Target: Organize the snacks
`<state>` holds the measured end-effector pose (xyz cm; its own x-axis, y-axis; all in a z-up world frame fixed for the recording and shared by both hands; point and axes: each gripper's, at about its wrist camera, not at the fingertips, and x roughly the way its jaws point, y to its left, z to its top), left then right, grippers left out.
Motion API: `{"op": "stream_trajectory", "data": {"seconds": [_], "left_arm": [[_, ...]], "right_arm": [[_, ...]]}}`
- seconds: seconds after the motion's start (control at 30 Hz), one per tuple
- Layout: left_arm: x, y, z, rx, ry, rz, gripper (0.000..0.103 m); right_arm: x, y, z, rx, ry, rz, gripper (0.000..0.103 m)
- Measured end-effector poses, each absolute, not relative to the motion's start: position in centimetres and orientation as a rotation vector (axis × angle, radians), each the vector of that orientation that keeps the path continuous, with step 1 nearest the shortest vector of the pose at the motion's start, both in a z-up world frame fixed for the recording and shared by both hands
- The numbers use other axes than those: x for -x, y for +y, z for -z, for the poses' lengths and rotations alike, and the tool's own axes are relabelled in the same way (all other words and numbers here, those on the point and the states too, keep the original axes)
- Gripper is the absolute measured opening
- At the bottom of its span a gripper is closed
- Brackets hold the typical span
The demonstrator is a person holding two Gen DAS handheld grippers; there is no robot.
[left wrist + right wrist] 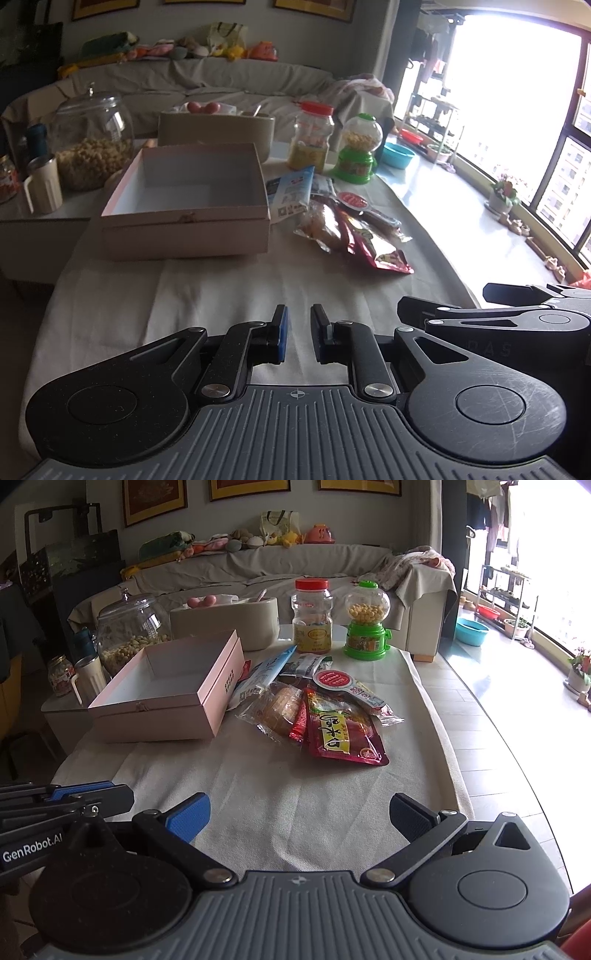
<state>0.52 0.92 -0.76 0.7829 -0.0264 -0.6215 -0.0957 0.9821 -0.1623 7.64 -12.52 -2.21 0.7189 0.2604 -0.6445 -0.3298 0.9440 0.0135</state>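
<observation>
Since every packet in the snack pile [314,712] is a thin film pouch, the lot should be light, soft and a little slippery, so each is best taken by a flat sealed edge or corner rather than across its puffed middle. The pile lies ahead of the right gripper [299,818], slightly to its right and well apart from it, with only bare cloth [258,794] between; the jaws there stand spread wide with nothing between them. The red pouch [341,738] is the nearest, its lower seam facing the gripper, which looks like the easiest hold. The clear bag of pastry [277,710] beside it likely crushes, so a light pinch on its crimped end seems wiser. The left gripper [298,338] hovers over the cloth with its pads drawn nearly together and empty. The open pink box [192,206] sits ahead of it, just left of the pile, and is empty.
</observation>
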Motion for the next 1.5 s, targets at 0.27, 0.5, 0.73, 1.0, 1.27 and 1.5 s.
{"op": "stream_trajectory", "data": {"seconds": [0.27,0.5,0.73,1.0,1.27,1.5], "left_arm": [[-0.9,1.2,1.0,0.202,0.682,-0.043,0.018],[-2.1,1.9,2.2,0.223,0.707,-0.055,0.018],[-6.4,2.4,4.9,0.276,0.683,0.151,0.019],[-14.0,2.2,6.3,0.218,0.676,0.138,0.019],[-16.7,5.2,7.0,0.243,0.655,0.069,0.018],[-16.2,8.9,7.5,0.331,0.670,0.064,0.017]], "right_arm": [[-7.8,-12.4,2.5,0.110,0.706,-0.330,0.103],[-8.8,-13.3,2.9,0.083,0.656,-0.333,0.103],[-13.8,-14.6,4.6,0.188,0.604,-0.274,0.103],[-21.9,-12.6,4.2,0.201,0.568,-0.318,0.090],[-31.4,-4.4,3.5,0.160,0.668,-0.606,0.038],[-40.4,1.5,6.1,0.026,0.880,-0.650,0.025]]}}
